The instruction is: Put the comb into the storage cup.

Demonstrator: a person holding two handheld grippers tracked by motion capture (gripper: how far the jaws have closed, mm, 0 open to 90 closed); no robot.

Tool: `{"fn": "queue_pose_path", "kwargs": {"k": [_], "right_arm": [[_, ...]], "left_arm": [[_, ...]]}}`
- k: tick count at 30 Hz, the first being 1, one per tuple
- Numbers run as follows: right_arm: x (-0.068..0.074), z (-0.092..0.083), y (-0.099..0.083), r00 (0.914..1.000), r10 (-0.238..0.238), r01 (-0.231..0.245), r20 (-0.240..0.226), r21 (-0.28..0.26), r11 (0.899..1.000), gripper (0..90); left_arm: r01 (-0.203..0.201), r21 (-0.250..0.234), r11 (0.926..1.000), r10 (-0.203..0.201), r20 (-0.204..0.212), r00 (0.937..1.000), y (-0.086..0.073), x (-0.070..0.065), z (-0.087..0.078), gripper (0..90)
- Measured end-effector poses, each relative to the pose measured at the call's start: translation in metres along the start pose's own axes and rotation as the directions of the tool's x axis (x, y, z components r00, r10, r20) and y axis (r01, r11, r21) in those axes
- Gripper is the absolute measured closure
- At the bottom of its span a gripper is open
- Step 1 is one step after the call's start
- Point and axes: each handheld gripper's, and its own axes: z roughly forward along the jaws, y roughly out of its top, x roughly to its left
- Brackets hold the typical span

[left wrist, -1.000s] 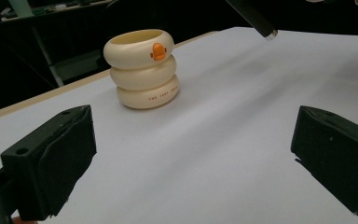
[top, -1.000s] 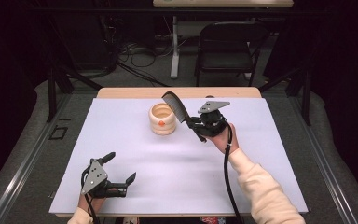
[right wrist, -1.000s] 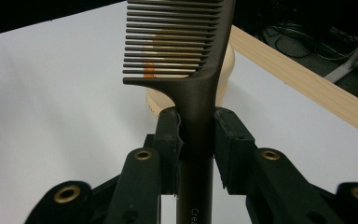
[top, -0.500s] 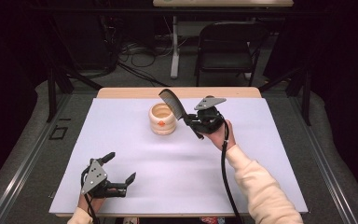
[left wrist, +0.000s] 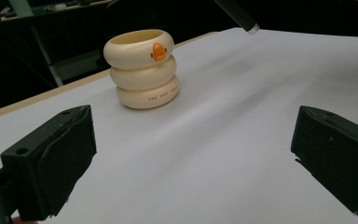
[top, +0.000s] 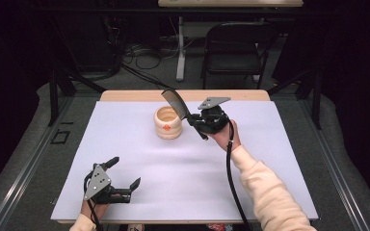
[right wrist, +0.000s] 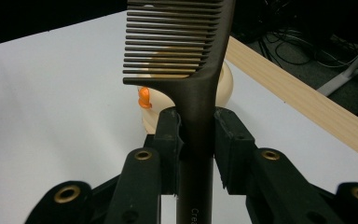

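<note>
**Lowering the comb into the cup**

Clamped by the handle in the right gripper [top: 191, 119], the comb [top: 173, 102] hangs tilted above the cream cup [top: 167, 122] — level it upright over the opening before descending. The left gripper [top: 124, 174] rests apart, jaws wide and empty.

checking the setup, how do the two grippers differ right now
The right gripper has its fingers shut on a dark comb, raised beside the cream holder. The left gripper is open and holds nothing, low near the table's front edge. Both are black and hand-held.
</note>
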Motion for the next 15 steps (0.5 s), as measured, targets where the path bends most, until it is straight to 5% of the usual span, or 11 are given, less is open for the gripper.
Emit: {"fn": "queue_pose_path", "kwargs": {"k": [15], "right_arm": [[-0.0009,0.0047,0.0099,1.0000,-0.006,0.006,-0.006,-0.012,1.000,72.1]], "left_arm": [[0.000,-0.001,1.0000,0.000,0.000,1.0000,0.0000,0.0002,-0.0001,0.0]]}}
